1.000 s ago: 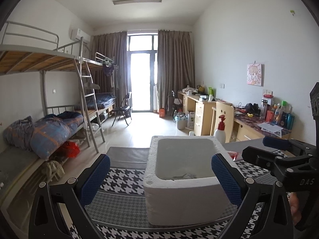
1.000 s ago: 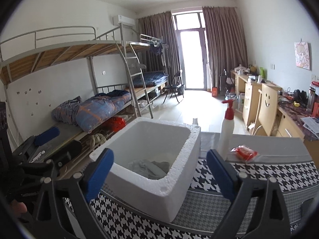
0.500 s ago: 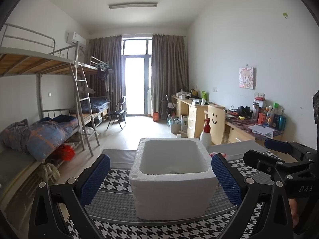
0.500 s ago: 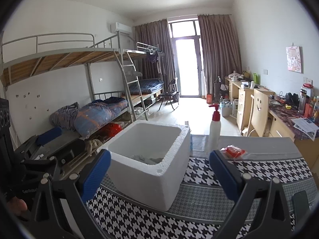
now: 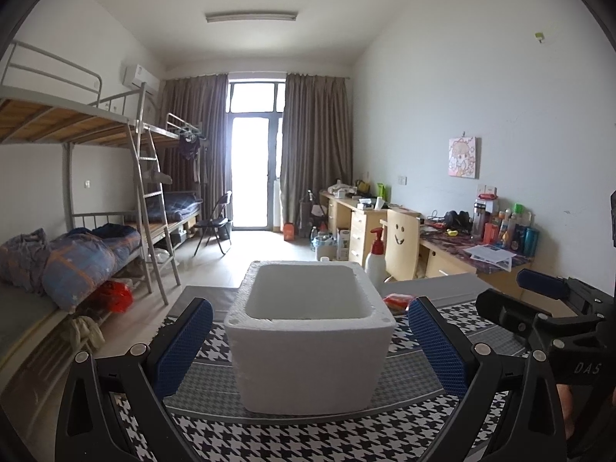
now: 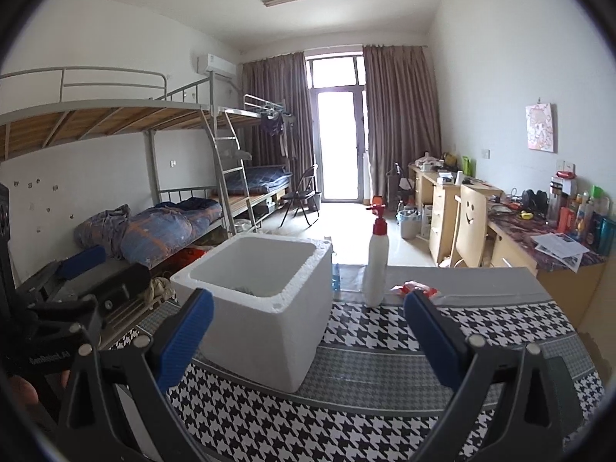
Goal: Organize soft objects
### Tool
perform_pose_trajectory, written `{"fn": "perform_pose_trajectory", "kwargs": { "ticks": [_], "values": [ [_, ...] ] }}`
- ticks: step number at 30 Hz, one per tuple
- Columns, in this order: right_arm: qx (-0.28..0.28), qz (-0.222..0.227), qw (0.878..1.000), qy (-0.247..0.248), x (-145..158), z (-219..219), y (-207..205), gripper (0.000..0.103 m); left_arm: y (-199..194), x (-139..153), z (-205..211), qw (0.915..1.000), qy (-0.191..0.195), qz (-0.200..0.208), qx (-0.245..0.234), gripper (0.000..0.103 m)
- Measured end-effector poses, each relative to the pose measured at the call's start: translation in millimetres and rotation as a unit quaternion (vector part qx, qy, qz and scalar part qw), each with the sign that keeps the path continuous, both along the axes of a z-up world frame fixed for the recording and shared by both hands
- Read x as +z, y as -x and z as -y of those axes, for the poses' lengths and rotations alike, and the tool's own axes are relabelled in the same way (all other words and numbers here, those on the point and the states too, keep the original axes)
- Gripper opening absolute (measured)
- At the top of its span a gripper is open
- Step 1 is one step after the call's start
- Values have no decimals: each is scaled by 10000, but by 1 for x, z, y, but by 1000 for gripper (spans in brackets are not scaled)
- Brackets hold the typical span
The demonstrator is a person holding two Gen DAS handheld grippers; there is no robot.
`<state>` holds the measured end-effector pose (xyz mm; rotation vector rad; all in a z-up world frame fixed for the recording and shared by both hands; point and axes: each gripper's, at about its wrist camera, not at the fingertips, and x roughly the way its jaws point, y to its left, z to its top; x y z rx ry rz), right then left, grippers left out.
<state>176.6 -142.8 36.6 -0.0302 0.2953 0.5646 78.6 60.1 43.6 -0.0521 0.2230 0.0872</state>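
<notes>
Blue pads: the left gripper (image 5: 310, 350) has its jaws spread wide and holds nothing; the foam box (image 5: 310, 342) is framed between them but untouched.
Right gripper (image 6: 308, 338): also spread wide and empty, with the same box ahead of its left pad.
Foam box: white and open-topped, standing on the checked tablecloth (image 6: 385, 415) near the table's left edge; a bit of grey-green cloth (image 6: 250, 290) just shows over its rim in the right view.
Behind the box: a white pump bottle (image 6: 376, 265) with a red top stands near the table's far edge, with a red packet (image 6: 415, 289) beside it.
Change: a second ago both cameras looked down into the box and saw the cloth plainly; now both sit lower and farther back, so the inside is nearly hidden.
Meaning: the cloth seems stowed and the grippers are pulling away, so this step looks finished. No other soft item is visible on the table.
</notes>
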Motion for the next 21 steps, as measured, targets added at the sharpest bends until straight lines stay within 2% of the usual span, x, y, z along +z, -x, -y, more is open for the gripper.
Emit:
{"fn": "perform_pose_trajectory", "kwargs": {
  "ticks": [8,21],
  "values": [
    [-298,59,9995,-34,-16,13,14,101,7,-9,9,9999,-77,-60,-28,102],
    [-480,170,9986,-116,-29,28,39,101,26,-21,17,9999,-54,-9,-103,102]
  ]
}}
